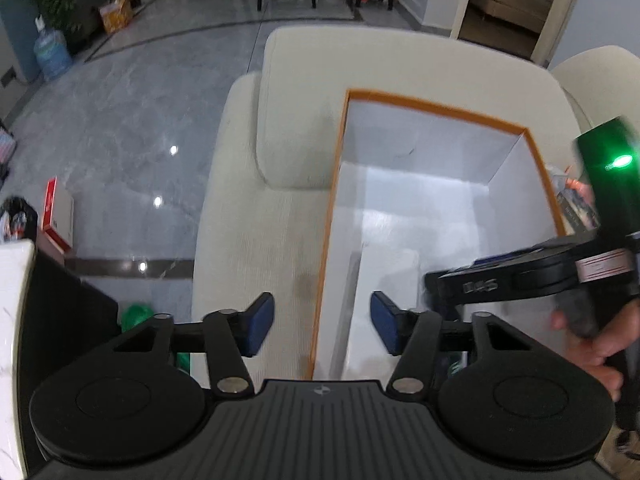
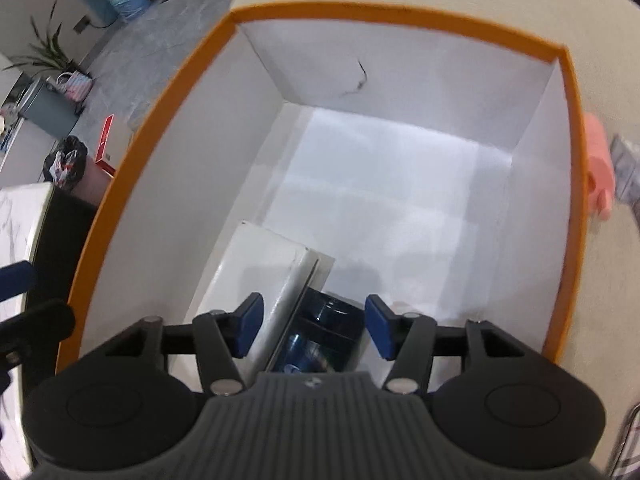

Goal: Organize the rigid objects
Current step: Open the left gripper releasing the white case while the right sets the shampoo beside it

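- Right tongs (image 2: 311, 328): we hold them parted and empty, low inside the box, straddling a dark blue object (image 2: 324, 332); we judge it just set down.
- White flat box (image 2: 260, 268): leaning beside it, packed along the wall.
- Left tongs (image 1: 322, 326): parted, empty, over the orange-rimmed box (image 1: 436, 108).
- Box sits on the cream sofa (image 1: 360, 60).

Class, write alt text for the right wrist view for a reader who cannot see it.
The right gripper hangs open over an orange-rimmed white box on a cream sofa. Below its fingers, a white box and a dark blue object lie inside.
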Motion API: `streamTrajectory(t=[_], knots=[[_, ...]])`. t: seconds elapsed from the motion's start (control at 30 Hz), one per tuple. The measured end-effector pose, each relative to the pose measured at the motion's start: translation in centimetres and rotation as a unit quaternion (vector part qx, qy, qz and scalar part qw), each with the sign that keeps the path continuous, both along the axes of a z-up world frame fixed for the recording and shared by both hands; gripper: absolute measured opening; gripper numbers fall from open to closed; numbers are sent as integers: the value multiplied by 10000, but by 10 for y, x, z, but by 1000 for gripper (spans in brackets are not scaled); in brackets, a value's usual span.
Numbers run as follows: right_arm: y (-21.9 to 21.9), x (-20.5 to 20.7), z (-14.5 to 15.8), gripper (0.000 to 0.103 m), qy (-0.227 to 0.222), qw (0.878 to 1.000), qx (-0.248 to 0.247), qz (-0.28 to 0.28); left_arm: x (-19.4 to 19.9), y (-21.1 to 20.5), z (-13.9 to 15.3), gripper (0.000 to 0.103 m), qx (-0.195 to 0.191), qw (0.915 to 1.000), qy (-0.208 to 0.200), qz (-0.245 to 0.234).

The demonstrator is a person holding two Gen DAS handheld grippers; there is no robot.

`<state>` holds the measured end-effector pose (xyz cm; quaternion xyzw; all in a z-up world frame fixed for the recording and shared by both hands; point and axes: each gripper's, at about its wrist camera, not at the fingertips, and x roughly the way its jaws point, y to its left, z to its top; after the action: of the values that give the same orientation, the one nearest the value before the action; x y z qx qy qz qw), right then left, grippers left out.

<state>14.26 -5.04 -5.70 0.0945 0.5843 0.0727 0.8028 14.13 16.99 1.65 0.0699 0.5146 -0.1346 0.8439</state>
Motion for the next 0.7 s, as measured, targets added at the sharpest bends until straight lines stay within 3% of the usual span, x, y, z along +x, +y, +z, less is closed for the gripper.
streamTrajectory(t=[0.13,0.27,0.47,0.7], knots=[[5,-10,5,56,208,9997,-51,153,1,5,-10,36,-92,9996,249,13],[19,-25,-4,45,551,9972,-372,342,-3,7,-14,17,-174,9991,394,8],[21,-28,-19,44,779,9966,-140,237,-10,8,-17,13,-158,9993,332,37],[14,-27,-22,37,626,9976,266,143,-17,3,-18,13,-120,9995,278,5]])
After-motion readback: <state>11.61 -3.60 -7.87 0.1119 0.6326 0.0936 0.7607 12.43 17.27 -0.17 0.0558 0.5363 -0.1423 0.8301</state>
